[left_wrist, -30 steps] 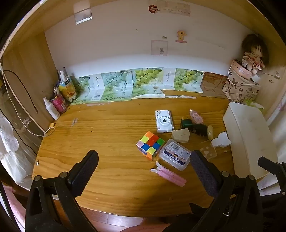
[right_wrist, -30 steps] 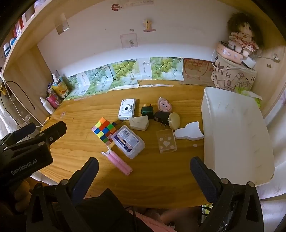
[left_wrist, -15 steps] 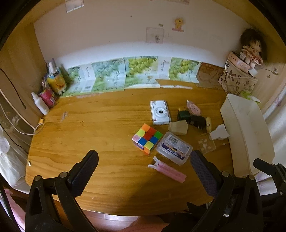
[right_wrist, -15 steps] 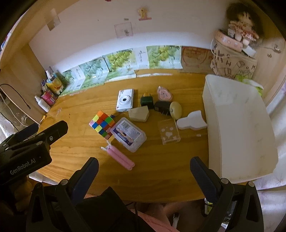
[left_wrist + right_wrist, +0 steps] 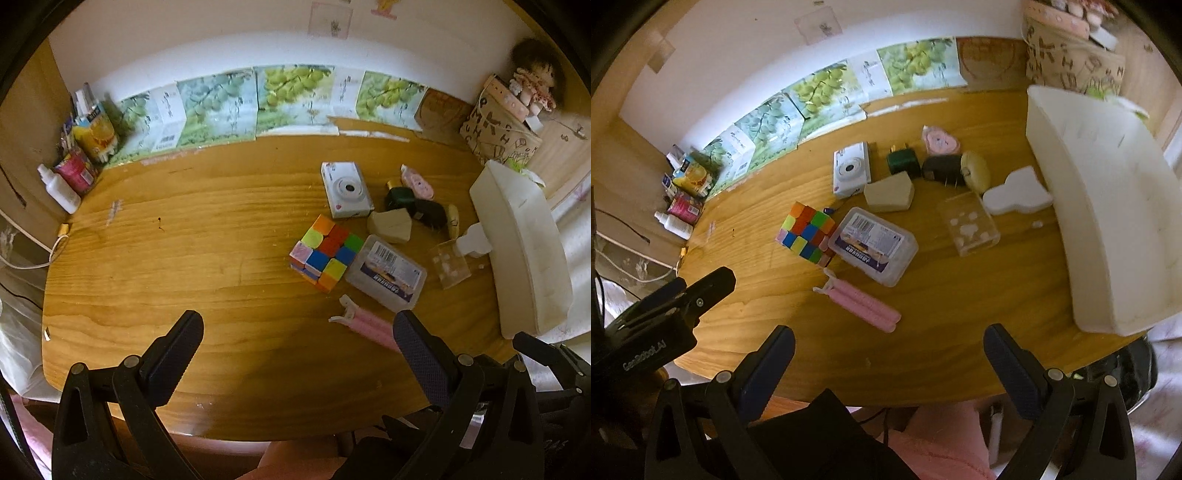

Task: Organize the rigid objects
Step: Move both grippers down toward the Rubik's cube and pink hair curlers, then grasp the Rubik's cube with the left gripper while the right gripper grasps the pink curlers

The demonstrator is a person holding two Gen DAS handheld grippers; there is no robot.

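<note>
Small objects lie grouped on the wooden desk [image 5: 184, 258]: a colourful cube [image 5: 325, 253] [image 5: 807, 238], a clear plastic box with a label [image 5: 388, 273] [image 5: 873, 245], a pink clip [image 5: 364, 325] [image 5: 862, 301], a white camera [image 5: 345, 188] [image 5: 849, 170], a beige block [image 5: 890, 192], dark plugs [image 5: 940, 168] and a clear case [image 5: 971, 225]. A white bin [image 5: 524, 243] [image 5: 1108, 199] stands at the right. My left gripper [image 5: 297, 354] is open and empty above the desk's front edge. My right gripper [image 5: 886, 360] is open and empty, just in front of the pink clip.
Bottles and tubes [image 5: 77, 155] crowd the back left corner. Green printed boxes [image 5: 280, 99] line the back wall. A patterned bag with a doll [image 5: 509, 118] stands at the back right. A white cable [image 5: 37, 254] hangs off the left edge.
Both grippers have moved forward and lower toward the desk, so the objects look larger. The right view has tilted. Both stay open and empty.
</note>
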